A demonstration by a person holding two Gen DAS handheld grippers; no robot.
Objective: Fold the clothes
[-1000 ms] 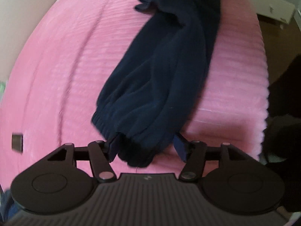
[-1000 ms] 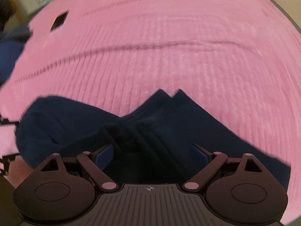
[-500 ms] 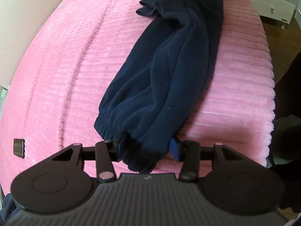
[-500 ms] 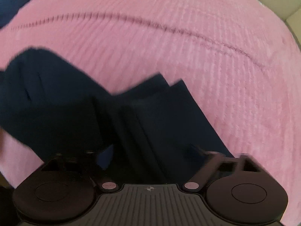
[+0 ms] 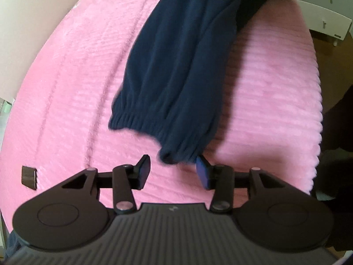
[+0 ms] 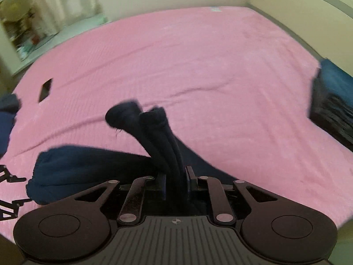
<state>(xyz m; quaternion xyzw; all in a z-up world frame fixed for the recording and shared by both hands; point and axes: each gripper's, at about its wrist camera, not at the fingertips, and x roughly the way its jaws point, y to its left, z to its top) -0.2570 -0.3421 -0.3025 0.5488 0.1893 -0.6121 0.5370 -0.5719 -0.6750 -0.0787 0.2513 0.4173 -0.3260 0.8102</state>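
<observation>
Navy fleece trousers (image 5: pixel 183 66) lie stretched over the pink bed cover (image 5: pixel 72 92), with both elastic cuffs toward my left gripper (image 5: pixel 173 169). That gripper is open and holds nothing; the nearer cuff (image 5: pixel 176 154) ends just ahead of its blue pads, close to the right one. In the right wrist view my right gripper (image 6: pixel 175 183) is shut on a bunched end of the trousers (image 6: pixel 158 137), and the folds stick up beyond the fingers. The rest of the garment (image 6: pixel 83 165) trails left across the bed.
A small dark rectangular object (image 5: pixel 28 174) lies on the cover, and it shows again in the right wrist view (image 6: pixel 45 87). A stack of folded dark clothes (image 6: pixel 331 103) sits at the bed's right edge. More blue cloth (image 6: pixel 6 114) lies far left. A white cabinet (image 5: pixel 324 11) stands beyond the bed.
My left gripper opened, let go of the cuffs and drew back a little. My right gripper shut on the bunched end of the trousers and raised it off the bed.
</observation>
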